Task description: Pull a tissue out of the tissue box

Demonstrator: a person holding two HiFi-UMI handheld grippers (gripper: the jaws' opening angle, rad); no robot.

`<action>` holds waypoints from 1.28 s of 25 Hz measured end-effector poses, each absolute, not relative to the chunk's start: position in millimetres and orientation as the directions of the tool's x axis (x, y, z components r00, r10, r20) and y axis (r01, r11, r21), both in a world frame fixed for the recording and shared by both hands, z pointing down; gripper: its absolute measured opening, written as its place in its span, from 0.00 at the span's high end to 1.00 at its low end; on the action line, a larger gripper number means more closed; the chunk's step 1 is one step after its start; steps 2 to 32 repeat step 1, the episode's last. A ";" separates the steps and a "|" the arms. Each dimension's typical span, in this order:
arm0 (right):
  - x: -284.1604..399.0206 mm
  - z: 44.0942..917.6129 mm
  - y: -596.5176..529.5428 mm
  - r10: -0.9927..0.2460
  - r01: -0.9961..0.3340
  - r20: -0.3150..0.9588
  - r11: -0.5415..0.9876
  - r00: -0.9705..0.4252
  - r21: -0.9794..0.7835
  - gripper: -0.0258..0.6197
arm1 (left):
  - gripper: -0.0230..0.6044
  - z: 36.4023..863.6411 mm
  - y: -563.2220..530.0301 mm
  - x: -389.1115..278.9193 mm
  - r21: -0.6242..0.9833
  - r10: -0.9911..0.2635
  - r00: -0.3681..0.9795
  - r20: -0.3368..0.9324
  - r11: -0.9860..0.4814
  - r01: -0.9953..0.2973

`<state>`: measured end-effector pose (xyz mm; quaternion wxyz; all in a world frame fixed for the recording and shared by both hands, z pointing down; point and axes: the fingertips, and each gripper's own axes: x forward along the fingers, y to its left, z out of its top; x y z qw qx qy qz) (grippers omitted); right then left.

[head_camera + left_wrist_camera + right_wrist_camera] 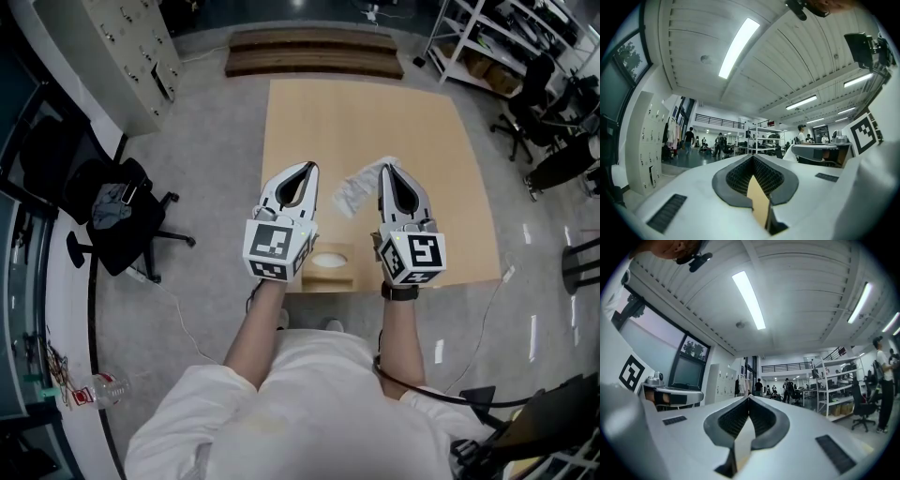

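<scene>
You are at a light-wood table [375, 122] standing on a grey floor [216, 141]. Beyond its far edge a dark wooden platform [314, 52] lies crosswise. Off the left edge you have a black office chair [127, 234] with a grey garment [111, 206] on it, and past that a pale locker cabinet [127, 52]. Near the far right corner stand metal shelving [478, 42] and more black chairs [525, 103]. A plastic bottle [98, 387] lies low on your left, well apart from the table. Ahead of you run long ceiling lights [738, 47], with people [689, 138] far off in the hall.
</scene>
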<state>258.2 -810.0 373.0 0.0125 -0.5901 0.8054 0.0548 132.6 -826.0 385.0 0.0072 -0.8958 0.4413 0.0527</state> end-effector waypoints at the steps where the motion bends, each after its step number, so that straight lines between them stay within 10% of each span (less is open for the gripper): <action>1: 264.0 375.3 -809.8 -0.955 -0.958 -0.078 0.282 -0.285 0.051 0.96 | 0.96 385.4 -824.2 133.8 0.031 -0.785 0.612 -0.100 -0.617 -0.786; 32: 264.0 375.3 -809.8 -0.955 -0.958 -0.078 0.282 -0.285 0.051 0.96 | 0.96 385.4 -824.2 133.8 0.031 -0.785 0.612 -0.100 -0.617 -0.786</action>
